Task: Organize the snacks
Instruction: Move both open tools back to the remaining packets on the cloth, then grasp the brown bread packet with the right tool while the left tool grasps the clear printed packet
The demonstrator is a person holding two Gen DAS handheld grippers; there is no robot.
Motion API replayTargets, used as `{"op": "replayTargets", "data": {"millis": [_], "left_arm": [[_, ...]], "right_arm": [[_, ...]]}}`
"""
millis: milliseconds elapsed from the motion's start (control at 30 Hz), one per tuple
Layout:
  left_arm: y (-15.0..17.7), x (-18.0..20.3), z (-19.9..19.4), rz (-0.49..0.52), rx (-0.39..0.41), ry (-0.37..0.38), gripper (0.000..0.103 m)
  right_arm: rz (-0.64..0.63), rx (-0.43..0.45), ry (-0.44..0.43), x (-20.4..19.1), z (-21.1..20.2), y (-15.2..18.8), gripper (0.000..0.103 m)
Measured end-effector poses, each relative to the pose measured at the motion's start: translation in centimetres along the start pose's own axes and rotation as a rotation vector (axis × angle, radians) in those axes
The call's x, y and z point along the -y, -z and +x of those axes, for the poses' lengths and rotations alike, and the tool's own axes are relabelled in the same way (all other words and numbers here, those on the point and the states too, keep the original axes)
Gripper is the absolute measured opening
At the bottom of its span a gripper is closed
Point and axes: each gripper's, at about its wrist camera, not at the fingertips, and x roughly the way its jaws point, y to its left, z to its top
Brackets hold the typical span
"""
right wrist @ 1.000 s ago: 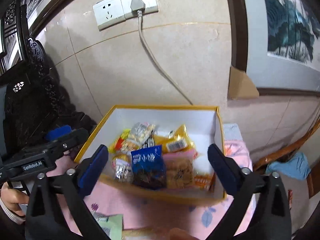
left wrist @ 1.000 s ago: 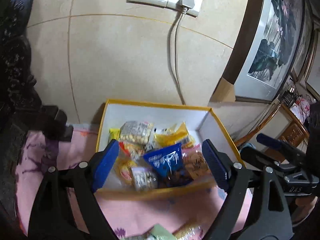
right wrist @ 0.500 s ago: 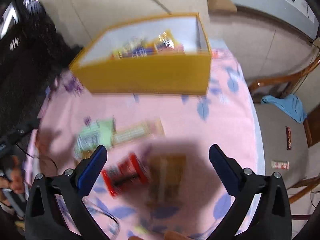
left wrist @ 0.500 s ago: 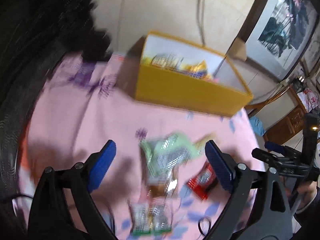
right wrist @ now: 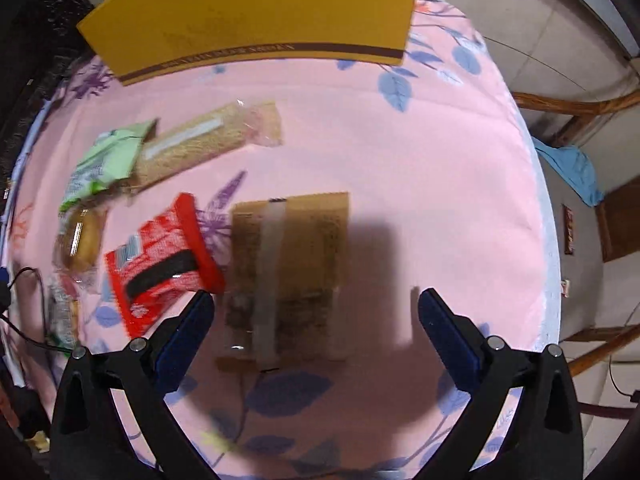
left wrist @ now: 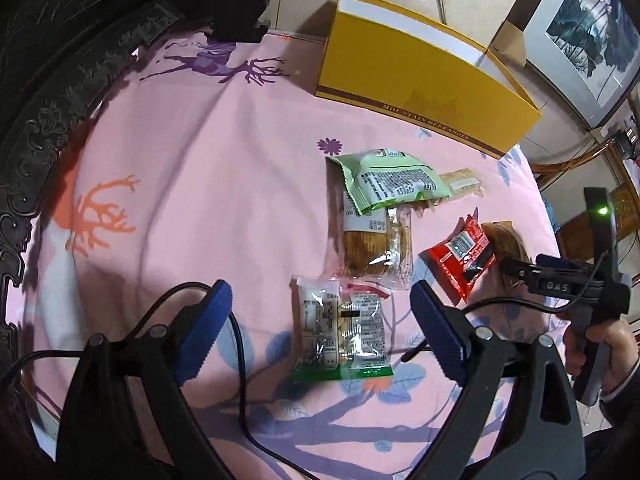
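In the left wrist view, the left claw (left wrist: 316, 322) hung spread wide above the surface (left wrist: 192, 184), which was covered in a pink cloth printed with deer and branches. Its jaws had just been opening a little further, and nothing was pinched; a clear snack packet with a green edge (left wrist: 341, 338) lay on the cloth between the two blue pads, untouched. Just beyond it sat a clear pack of brown biscuits (left wrist: 374, 248), partly overlapped at its far end by a light green packet (left wrist: 386, 180), with a long clear-wrapped bar (left wrist: 460, 182) showing from behind that. A red packet (left wrist: 460, 260) lay to the right, touching a brown packet (left wrist: 506, 240) largely hidden behind the other tool. The yellow box (left wrist: 416, 80) stood at the far side of the cloth, near the wall. A black cable (left wrist: 240, 344) trailed across the cloth by the left pad. At the right edge a hand (left wrist: 600, 344) gripped the second tool's handle.

In the right wrist view, which was blurred, the right claw (right wrist: 316, 322) was likewise spread wide, holding nothing. The brown packet (right wrist: 296, 276) lay flat on the cloth just ahead of and between its pads, in shadow. The red packet (right wrist: 164, 260) overlapped its left edge, close to the left pad. Farther left lay the long bar (right wrist: 212, 140) and the green packet (right wrist: 108, 160), and the yellow box (right wrist: 256, 12) filled the top.
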Motion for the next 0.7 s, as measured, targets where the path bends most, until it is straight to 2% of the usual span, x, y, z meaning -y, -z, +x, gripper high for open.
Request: {"op": "replayTargets", "data": {"millis": [133, 333, 467, 500, 700], "left_arm": [[0.0, 0.0, -0.1, 0.000, 0.000, 0.000, 0.092], [-0.1, -0.2, -0.1, -0.002, -0.010, 0.000, 0.092], [-0.1, -0.7, 0.1, -0.017, -0.017, -0.010, 0.092], [-0.1, -0.9, 0.1, -0.022, -0.021, -0.013, 0.092], [0.1, -0.7, 0.6, -0.014, -0.038, -0.020, 0.092]], "right_arm": [[-0.018, -0.002, 0.008, -0.4, 0.2, 0.0, 0.098], [-0.067, 0.012, 0.051, -1.3, 0.3, 0.2, 0.082], [-0.093, 0.039, 0.041, -1.4, -0.4, 0.6, 0.050], [-0.084, 0.036, 0.031, -1.2, -0.6, 0.8, 0.047], [-0.051, 0.012, -0.017, 0.1, -2.1, 3.7, 0.045]]}}
